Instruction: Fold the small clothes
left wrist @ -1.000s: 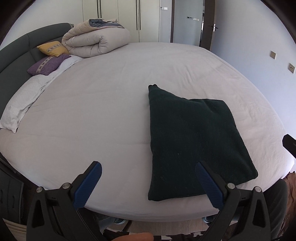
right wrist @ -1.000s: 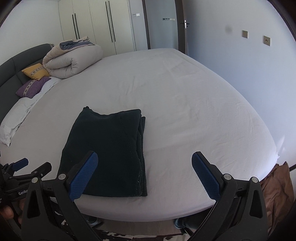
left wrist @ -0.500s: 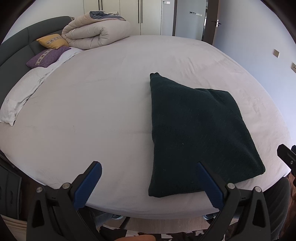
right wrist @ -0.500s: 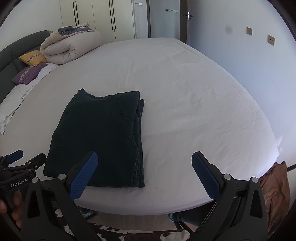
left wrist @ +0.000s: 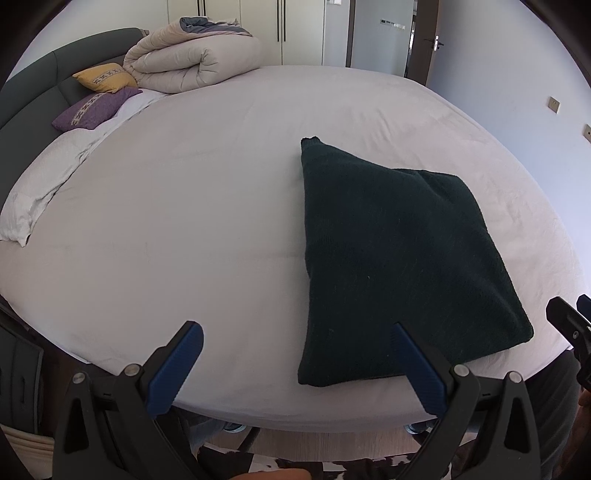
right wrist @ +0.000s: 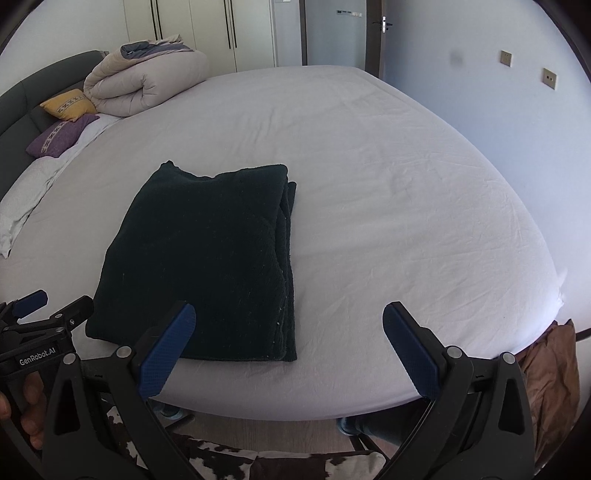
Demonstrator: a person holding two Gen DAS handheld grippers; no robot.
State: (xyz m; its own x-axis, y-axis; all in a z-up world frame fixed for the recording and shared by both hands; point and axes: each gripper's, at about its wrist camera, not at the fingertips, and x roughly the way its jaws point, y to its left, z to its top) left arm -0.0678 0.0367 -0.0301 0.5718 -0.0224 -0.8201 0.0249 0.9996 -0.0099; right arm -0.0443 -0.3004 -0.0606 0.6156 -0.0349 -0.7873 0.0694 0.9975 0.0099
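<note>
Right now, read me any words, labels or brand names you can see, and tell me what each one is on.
"GenRobot.AI": white print on the black body of the left gripper, seen at the lower left of the right wrist view.
Sign on the door: a small strip with marks, too small to read.
Nothing readable on the dark sweater, the pillows or the rolled duvet.

Dark green garment (left wrist: 399, 258) – thick matt knit, fuzzy. Bed sheet (right wrist: 388, 206) – smooth white cloth, lightly creased. Left claw (left wrist: 295, 363), right claw (right wrist: 290, 341): matt black plastic, ribbed blue pads (right wrist: 166, 350), metal screws.
</note>
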